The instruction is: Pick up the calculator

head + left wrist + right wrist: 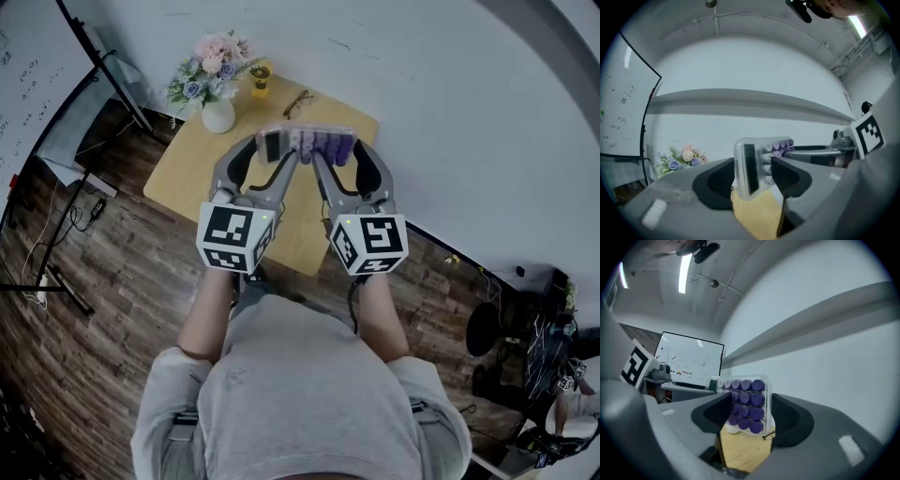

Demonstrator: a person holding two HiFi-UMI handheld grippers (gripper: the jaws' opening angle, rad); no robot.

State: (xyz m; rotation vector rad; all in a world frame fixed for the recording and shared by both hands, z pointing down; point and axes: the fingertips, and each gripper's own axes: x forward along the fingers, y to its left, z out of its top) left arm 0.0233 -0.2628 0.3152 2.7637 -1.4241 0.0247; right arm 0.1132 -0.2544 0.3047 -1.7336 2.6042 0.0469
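The calculator [307, 144] is a clear-cased one with purple keys, and it is lifted off the wooden table [184, 176]. Both grippers hold it, one at each end. My left gripper [279, 157] is shut on the end with the dark display. In the left gripper view the calculator [753, 165] stands on edge between the left gripper's [752, 182] black jaws. My right gripper [330, 157] is shut on the key end. In the right gripper view the calculator's [748, 401] purple keys sit between the right gripper's [747, 417] jaws.
On the table's far side stand a white vase of flowers [216, 82] and a yellow cup [261, 81], with a pair of glasses [298, 101] beside them. A white wall runs behind the table. A whiteboard stand [103, 66] and cables [56, 253] occupy the wooden floor at left.
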